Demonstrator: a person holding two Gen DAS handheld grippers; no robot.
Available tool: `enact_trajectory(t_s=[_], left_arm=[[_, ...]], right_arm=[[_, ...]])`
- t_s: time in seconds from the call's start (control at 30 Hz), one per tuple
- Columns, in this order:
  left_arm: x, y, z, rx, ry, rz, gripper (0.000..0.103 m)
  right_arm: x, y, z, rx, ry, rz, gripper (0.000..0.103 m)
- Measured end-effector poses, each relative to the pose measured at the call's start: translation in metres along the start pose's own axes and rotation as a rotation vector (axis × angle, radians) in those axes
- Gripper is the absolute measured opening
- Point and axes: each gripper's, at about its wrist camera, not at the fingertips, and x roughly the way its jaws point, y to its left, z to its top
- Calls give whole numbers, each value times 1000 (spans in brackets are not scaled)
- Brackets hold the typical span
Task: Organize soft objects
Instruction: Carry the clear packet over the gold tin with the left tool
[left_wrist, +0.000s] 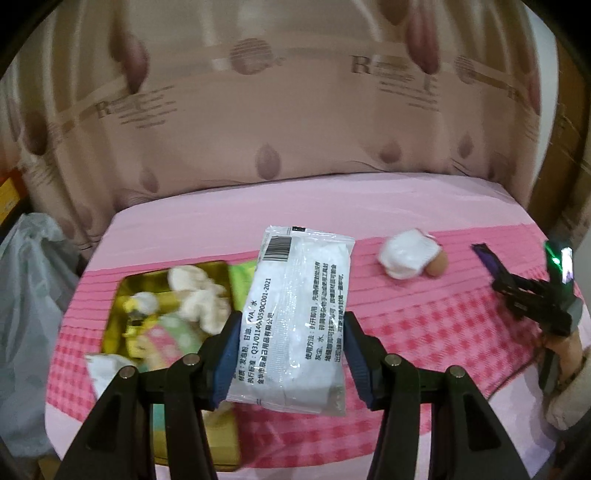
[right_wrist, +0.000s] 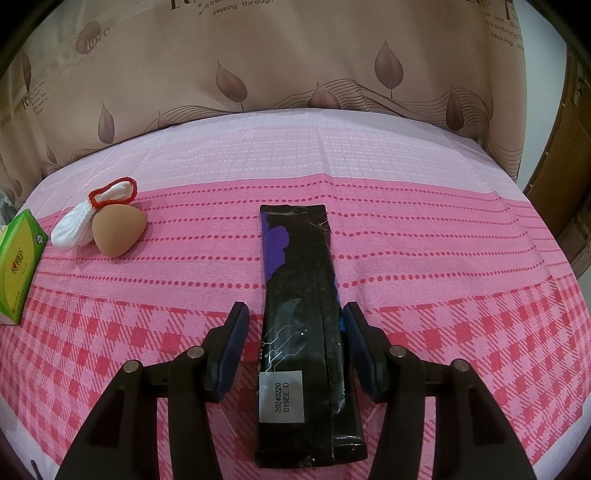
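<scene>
L gripper (left_wrist: 291, 354) is clamped on a white wet-wipe pack (left_wrist: 295, 321), pads pressed to both long sides, pack lifted above the pink checked tablecloth (left_wrist: 424, 325). At 9 o'clock from the pack sits a gold tin (left_wrist: 110, 321) w/ white plush bits (left_wrist: 199, 299) inside.

R gripper (right_wrist: 295, 347) has its tongs apart, astride a black pouch (right_wrist: 299, 295) lying flat on the cloth; R pad looks right at the pouch edge, L pad stands clear.

At 10 o'clock from the pouch: white sock w/ red trim (right_wrist: 92, 214) touching a tan makeup sponge (right_wrist: 116, 230). Green tissue box (right_wrist: 18, 266) at far 9 o'clock.
</scene>
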Motion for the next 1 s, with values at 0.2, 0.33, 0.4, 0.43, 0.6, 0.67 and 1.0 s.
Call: enact_trajectory(t_s=[0.2, 0.33, 0.4, 0.43, 0.6, 0.67, 1.0], left_arm=[[4, 41, 0, -52, 11, 71, 53], [11, 65, 0, -90, 27, 98, 53], [15, 77, 0, -104, 37, 121, 53], [17, 82, 0, -112, 42, 127, 53], [27, 111, 2, -177, 67, 151, 53], [32, 119, 3, -190, 82, 157, 53], [68, 149, 5, -233, 158, 181, 54]], right_arm=[[0, 0, 0, 0, 0, 0, 51], [0, -1, 0, -2, 0, -1, 51], [0, 0, 0, -2, 0, -2, 51], [0, -1, 0, -3, 0, -2, 51], [0, 1, 0, -4, 0, -3, 51], [0, 0, 0, -4, 0, -3, 51], [0, 0, 0, -4, 0, -4, 51]])
